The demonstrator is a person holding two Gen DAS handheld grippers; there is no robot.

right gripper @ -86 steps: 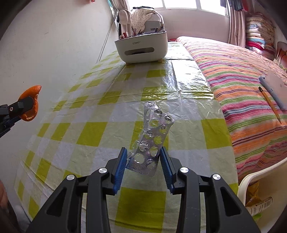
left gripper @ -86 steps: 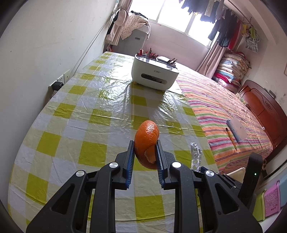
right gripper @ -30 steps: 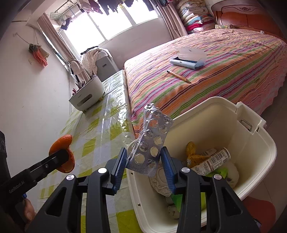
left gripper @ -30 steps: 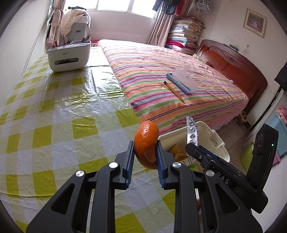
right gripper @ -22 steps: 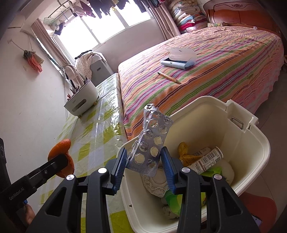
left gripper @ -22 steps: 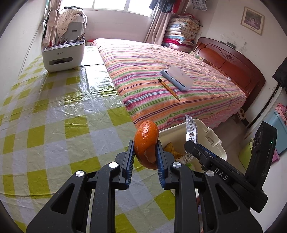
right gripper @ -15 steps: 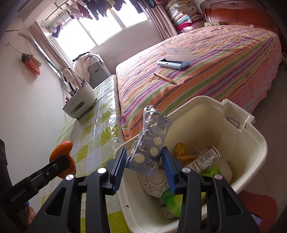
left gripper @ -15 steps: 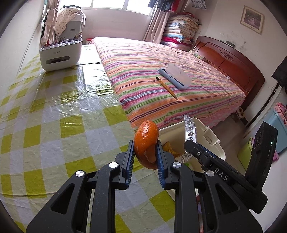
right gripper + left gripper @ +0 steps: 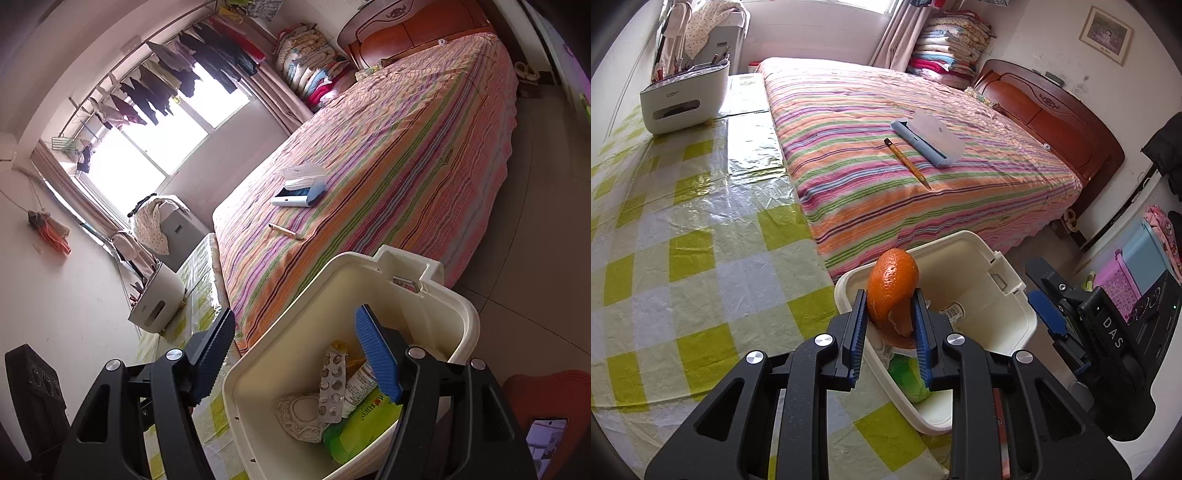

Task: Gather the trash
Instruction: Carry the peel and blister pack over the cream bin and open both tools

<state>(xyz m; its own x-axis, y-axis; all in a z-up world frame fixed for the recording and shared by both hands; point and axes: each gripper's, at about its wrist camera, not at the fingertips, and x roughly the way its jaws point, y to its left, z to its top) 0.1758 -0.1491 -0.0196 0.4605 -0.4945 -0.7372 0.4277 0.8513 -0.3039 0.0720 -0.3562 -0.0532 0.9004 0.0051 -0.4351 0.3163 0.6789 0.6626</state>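
Note:
My left gripper (image 9: pixel 889 325) is shut on an orange peel (image 9: pixel 893 284) and holds it above the near rim of the cream trash bin (image 9: pixel 1012 291). My right gripper (image 9: pixel 299 354) is open and empty over the same bin (image 9: pixel 458 314). A silver blister pack (image 9: pixel 331 387) lies inside the bin on other trash: a green wrapper (image 9: pixel 362 417), a labelled tube and a doily. The right gripper also shows in the left wrist view (image 9: pixel 1049 314), to the right of the bin.
The table with a yellow checked cloth (image 9: pixel 683 229) is at left, with a white organiser box (image 9: pixel 683 99) at its far end. A striped bed (image 9: pixel 905 155) holds a pencil (image 9: pixel 907 162) and a blue-white case (image 9: pixel 927 136). Tiled floor lies right of the bin.
My right gripper has opened and the blister pack has dropped into the bin. My left gripper has moved right with the peel, over the bin's rim.

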